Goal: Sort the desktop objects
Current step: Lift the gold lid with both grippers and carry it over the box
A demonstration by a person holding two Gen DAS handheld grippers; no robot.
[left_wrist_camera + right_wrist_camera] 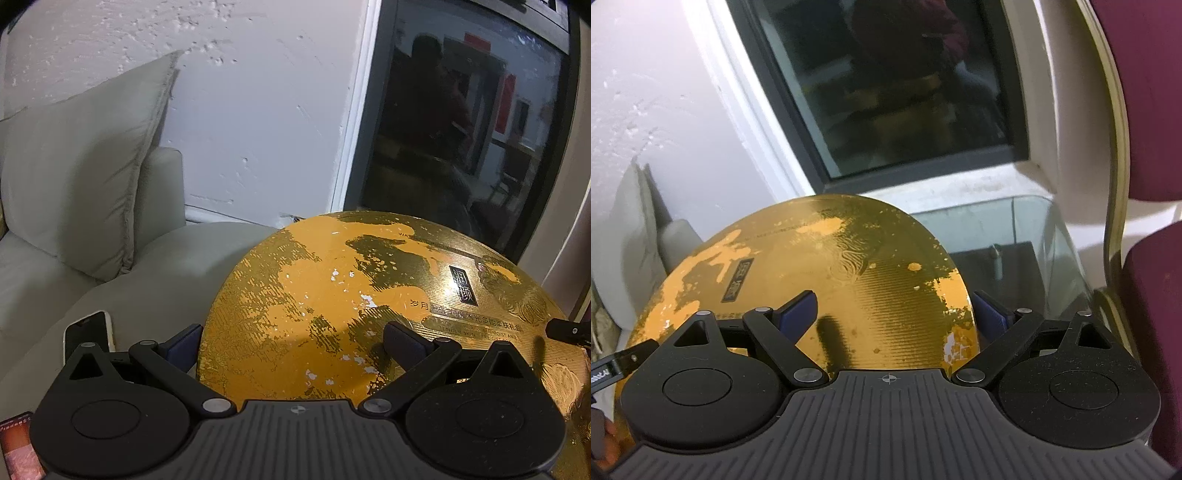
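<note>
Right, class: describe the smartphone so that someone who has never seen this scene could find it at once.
Start at the pale sofa with its big cushion against the white wall. On its rounded arm, left of the large round gold box, lies the smartphone, partly hidden behind the left gripper. It is the only flat, dark-screened slab with a cream rim.

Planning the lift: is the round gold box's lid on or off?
On, apparently: the round gold box shows only its closed printed top in both views; seam hidden.
</note>
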